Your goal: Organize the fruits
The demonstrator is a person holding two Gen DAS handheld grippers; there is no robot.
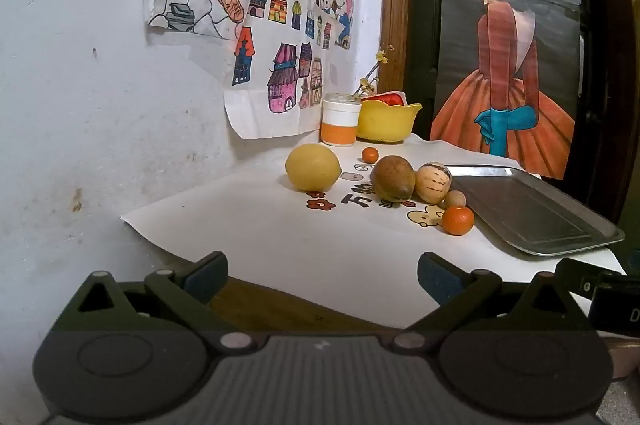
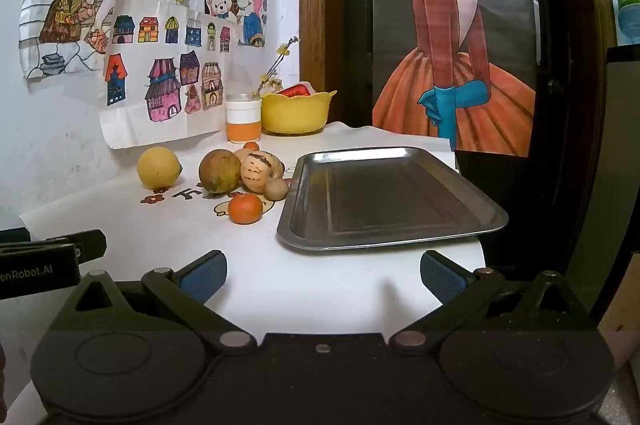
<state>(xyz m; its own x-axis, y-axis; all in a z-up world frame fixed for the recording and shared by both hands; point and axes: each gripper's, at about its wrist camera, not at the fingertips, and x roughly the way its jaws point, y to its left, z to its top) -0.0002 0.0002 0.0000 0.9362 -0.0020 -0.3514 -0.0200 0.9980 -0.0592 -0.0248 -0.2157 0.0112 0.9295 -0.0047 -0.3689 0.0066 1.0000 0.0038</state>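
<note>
None of the fruit has reached the tray (image 2: 384,197) yet: the lemon (image 2: 159,168), the mandarin (image 2: 245,208) and the others lie just left of it on the surface. Left tongs (image 1: 322,277) and right tongs (image 2: 322,275) gape wide, both empty.

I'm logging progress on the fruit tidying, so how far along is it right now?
Nothing looks done yet: the metal tray holds nothing. Nothing is in hand either; the left gripper and right gripper are both open. All is left: the lemon, brown-green fruit, striped fruit, small brown fruit and the near orange lie on the white cloth beside the tray.
</note>
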